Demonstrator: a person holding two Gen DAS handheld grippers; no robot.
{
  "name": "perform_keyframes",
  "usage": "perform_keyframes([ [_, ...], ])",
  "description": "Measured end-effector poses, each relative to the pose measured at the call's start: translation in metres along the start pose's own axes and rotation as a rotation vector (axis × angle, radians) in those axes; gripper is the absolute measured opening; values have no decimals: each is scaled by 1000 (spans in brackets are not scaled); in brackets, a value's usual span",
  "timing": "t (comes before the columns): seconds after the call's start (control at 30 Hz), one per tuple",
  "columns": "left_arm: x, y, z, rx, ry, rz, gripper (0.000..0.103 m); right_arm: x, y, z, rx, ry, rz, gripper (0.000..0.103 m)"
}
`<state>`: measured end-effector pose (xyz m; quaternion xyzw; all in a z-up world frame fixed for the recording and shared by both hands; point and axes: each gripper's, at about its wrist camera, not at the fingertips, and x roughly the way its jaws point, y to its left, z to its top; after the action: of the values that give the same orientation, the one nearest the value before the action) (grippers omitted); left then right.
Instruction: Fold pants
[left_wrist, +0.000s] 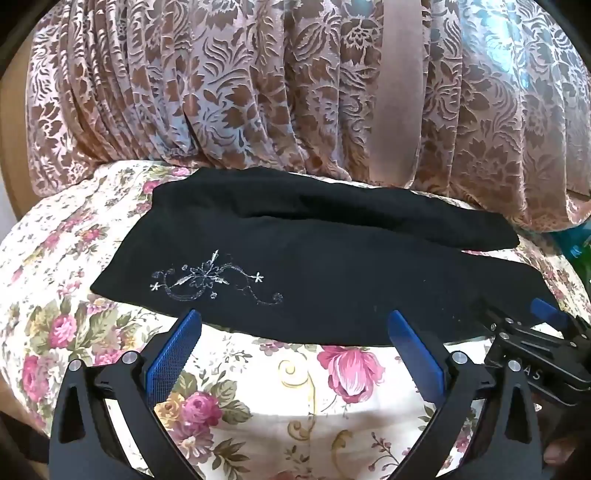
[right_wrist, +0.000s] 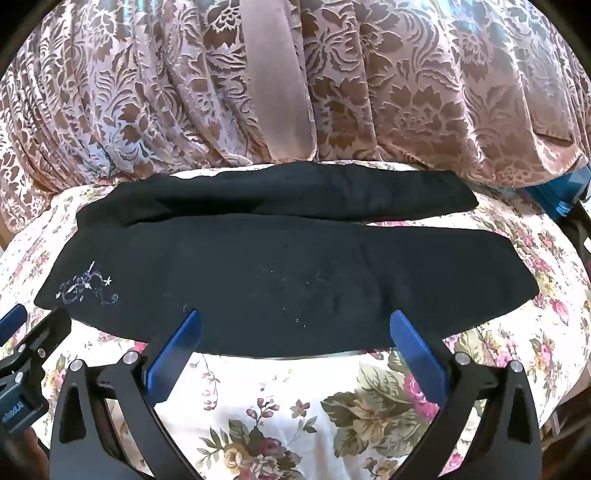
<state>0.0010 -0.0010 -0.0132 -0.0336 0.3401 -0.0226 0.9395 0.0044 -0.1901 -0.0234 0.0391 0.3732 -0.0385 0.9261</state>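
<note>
Black pants (left_wrist: 314, 280) lie flat across a floral tablecloth (left_wrist: 295, 387), running left to right, w/ both legs laid side by side: near leg wide & smooth, far leg (left_wrist: 351, 218) narrower, a bit bunched, its far edge right up against the curtain. A silver embroidered flower motif (left_wrist: 214, 282) sits on the near leg toward the left end; in the right wrist view the same motif (right_wrist: 86, 286) shows far left, and faint pale specks dot the cloth mid-leg. On the right the 2 legs part slightly, so a strip of tablecloth shows between their ends. Left gripper (left_wrist: 293, 328) hangs at the near edge of the pants, jaws spread wide, nothing between the blue pads (left_wrist: 173, 362); tips look just at the hem, can't tell if they touch it. Right gripper (right_wrist: 293, 328) is likewise at the near edge, further right along the leg, jaws spread wide & empty, blue pads (right_wrist: 417, 362) either side of bare cloth. Each gripper shows in the other's view: the right one at the right edge of the left wrist view, near the pants' right end; the left one at the left edge of the right wrist view, near the motif end. Behind it all hangs a pink-brown damask curtain (left_wrist: 258, 81) w/ a plain band (left_wrist: 400, 92) down it. Something blue (right_wrist: 561, 195) peeks out far right below the curtain, unclear what.
</note>
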Motion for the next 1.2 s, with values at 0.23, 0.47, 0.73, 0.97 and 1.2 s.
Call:
perform_keyframes([
  [0.23,0,-3,-1,6,7,15,100,1,3,-2,-17,5,7,101],
  [0.47,0,-4,0,8,10,6,100,1,2,-4,-23,9,5,101],
  [0.73,-1,-2,-2,-6,12,0,100,0,1,-5,-23,11,1,101],
  [0.97,-2,-3,-2,-7,15,-8,100,-1,2,-5,-38,6,-1,101],
  [1.2,-3,-4,-1,-9,14,-8,100,-3,3,-5,-41,-3,-6,101],
])
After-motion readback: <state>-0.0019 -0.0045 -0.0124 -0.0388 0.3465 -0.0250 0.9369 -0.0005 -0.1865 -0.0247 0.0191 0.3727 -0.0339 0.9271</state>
